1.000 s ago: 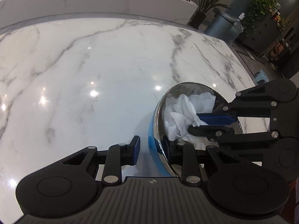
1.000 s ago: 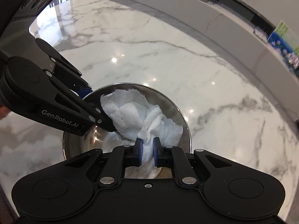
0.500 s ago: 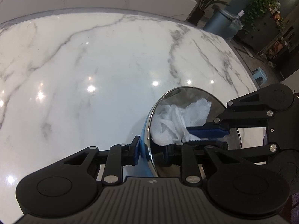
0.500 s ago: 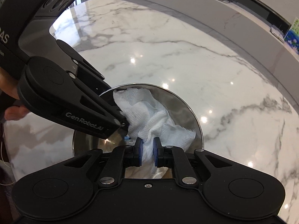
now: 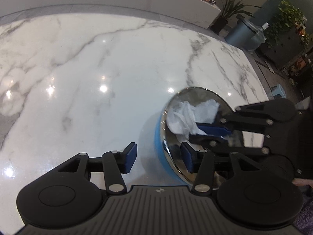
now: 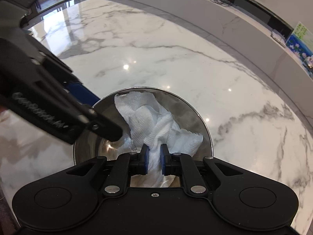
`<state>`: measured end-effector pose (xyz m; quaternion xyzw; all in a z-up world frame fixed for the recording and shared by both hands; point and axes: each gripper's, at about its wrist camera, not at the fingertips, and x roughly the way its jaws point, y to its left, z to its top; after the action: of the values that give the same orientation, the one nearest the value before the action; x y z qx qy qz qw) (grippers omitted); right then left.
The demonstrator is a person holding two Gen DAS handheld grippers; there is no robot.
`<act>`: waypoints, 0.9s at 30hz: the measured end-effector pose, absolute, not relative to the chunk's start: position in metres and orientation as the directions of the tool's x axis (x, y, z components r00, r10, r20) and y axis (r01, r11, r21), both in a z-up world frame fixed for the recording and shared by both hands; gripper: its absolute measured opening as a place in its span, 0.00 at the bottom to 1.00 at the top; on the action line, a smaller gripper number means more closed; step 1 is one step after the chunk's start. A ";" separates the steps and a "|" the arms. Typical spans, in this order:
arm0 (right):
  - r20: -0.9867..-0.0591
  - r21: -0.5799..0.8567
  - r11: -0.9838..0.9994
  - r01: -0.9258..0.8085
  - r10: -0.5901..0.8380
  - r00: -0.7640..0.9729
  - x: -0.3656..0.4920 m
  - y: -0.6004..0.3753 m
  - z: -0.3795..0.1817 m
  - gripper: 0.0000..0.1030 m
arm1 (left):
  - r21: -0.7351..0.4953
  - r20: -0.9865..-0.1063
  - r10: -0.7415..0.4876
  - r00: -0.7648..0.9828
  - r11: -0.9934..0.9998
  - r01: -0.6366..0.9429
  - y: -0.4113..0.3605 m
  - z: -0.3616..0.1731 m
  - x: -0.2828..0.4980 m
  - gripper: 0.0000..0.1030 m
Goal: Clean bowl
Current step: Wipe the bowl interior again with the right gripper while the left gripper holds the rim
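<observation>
Here the right tongs (image 6: 155,157) pinch the paper towel (image 6: 156,121) inside the bowl (image 6: 197,115), whose rim the spread left tongs (image 5: 158,156) straddle.

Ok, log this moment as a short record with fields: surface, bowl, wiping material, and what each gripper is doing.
surface: white marble table
bowl: steel inside, blue outside, on the table
wipe: crumpled white paper towel inside the bowl
right gripper: shut on the paper towel, down in the bowl
left gripper: open, fingers astride the bowl's rim, one outside, one inside
contact of left fingers with rim: cannot tell
</observation>
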<state>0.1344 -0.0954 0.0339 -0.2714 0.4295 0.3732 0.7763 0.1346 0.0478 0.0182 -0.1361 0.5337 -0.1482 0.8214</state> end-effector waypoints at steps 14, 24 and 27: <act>-0.867 -0.111 0.578 -0.809 0.341 0.363 0.132 -0.093 0.034 0.11 | -0.328 -0.828 -0.361 0.429 0.933 0.151 0.039 0.024 0.132 0.18; -0.867 0.058 0.548 -0.835 0.442 0.230 0.131 -0.092 0.038 0.11 | -0.338 -0.827 -0.373 0.421 0.928 0.158 0.037 0.024 0.133 0.15; -0.872 0.041 0.551 -0.833 0.428 0.240 0.131 -0.090 0.038 0.10 | -0.334 -0.827 -0.371 0.423 0.929 0.161 0.036 0.024 0.131 0.15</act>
<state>0.1311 -0.0904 0.0378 -0.2235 0.4536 0.4176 0.7549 0.1315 0.0358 0.0238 -0.1021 0.5133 -0.1587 0.8372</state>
